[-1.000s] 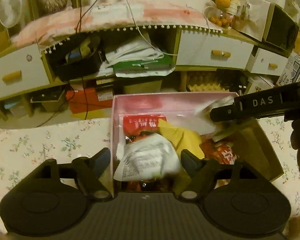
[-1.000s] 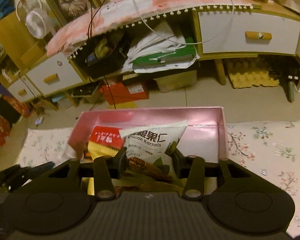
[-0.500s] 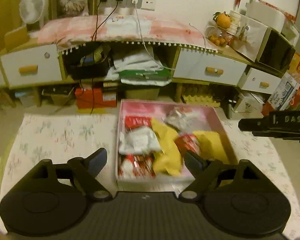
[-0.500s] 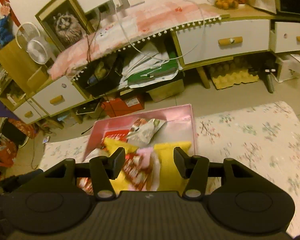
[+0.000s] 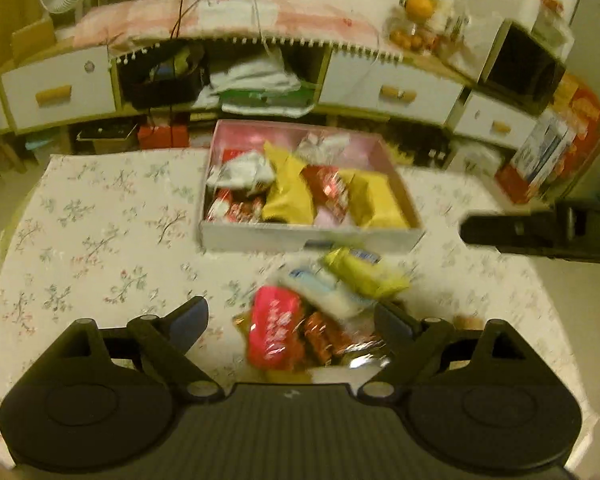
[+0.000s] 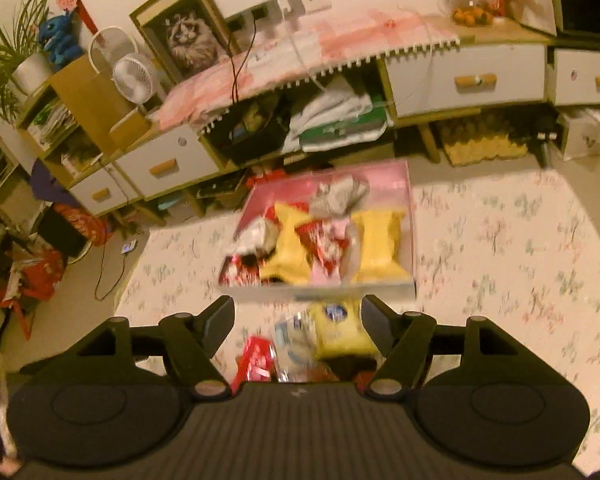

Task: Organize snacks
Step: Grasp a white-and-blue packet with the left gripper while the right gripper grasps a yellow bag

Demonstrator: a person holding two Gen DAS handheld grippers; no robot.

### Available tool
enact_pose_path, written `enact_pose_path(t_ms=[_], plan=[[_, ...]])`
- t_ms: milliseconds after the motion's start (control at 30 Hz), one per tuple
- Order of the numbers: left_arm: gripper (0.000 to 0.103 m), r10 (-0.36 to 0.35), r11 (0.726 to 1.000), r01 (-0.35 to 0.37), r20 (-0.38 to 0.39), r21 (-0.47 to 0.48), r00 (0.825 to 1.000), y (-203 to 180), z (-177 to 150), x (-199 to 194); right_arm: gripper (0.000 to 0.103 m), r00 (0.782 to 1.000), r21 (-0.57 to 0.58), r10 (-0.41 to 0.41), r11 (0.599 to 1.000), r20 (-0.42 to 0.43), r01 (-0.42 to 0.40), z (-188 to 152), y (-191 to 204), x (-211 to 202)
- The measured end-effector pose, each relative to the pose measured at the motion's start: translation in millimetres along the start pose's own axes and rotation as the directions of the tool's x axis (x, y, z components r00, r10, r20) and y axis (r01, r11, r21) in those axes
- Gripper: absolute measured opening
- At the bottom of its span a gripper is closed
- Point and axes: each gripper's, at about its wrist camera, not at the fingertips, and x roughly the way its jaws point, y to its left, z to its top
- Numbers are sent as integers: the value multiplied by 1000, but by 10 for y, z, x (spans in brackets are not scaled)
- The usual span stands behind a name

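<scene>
Snacks (image 5: 300, 196) fill the pink box (image 5: 312, 236), several loose beside it.

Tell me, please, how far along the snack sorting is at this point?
Roughly midway, I would judge. Several packets already lie in the pink box, among them two yellow bags. Nothing is in hand: the left claw and the right claw are both open and empty. Left to do is the loose pile on the table in front of the box, including a red packet and a yellow-green packet.
</scene>
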Motion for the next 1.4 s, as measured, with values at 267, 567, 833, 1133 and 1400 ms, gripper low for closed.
enact_pose_path(t_ms=[267,567,833,1133,1400], plan=[[93,-34,999,33,-30,-29,999,65,-31,139,66,994,-27,-64,998,-86,62,-23,-76,113],[93,-41,996,36,-62,-88,997,-1,-61,300,69,979,-75,-116,992,-168,105,-241,-143,175],[93,-84,978,71,-55,-196,995,-29,-27,435,69,968,11,-183,982,-173,188,-176,-470,152],[90,-53,966,27,-97,-256,994,-194,29,861,69,965,36,-203,977,-168,212,-173,-507,176],[45,63,978,-88,-136,-189,989,-185,-4,1107,69,963,44,-202,976,-176,213,-128,-564,224]])
